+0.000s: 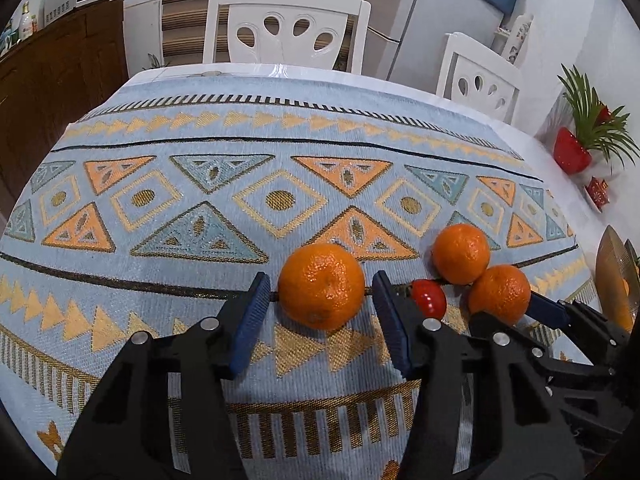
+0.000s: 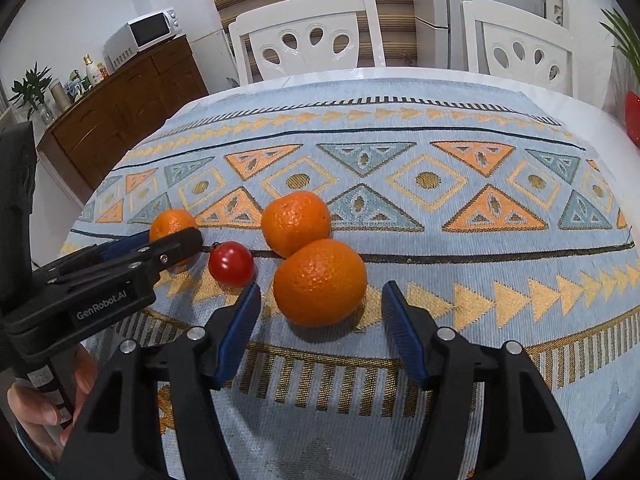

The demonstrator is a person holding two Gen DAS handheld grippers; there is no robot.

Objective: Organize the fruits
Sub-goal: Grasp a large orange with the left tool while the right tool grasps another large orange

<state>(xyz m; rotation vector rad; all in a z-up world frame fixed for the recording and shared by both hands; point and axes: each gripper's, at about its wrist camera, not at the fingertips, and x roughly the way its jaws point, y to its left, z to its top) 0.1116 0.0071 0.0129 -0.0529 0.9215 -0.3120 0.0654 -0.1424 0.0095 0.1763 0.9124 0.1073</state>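
Three oranges and a red cherry tomato (image 1: 430,298) lie on the patterned tablecloth (image 1: 200,208). My left gripper (image 1: 320,280) is open, and its blue pads stand either side of the left orange (image 1: 322,286) with small gaps. In the right wrist view that orange (image 2: 172,222) shows beyond the left gripper (image 2: 168,242). My right gripper (image 2: 323,292) is open around the near orange (image 2: 320,282), not touching it. The far orange (image 2: 296,222) rests against the near one. The tomato (image 2: 231,262) sits between the two grippers. The right gripper (image 1: 516,312) flanks the near orange (image 1: 500,294).
A brownish glass bowl (image 1: 612,264) stands at the table's right edge. Two white chairs (image 1: 284,28) (image 1: 480,76) line the far side. A red pot with a plant (image 1: 572,152) sits at far right. A hand (image 2: 32,408) holds the left gripper's handle.
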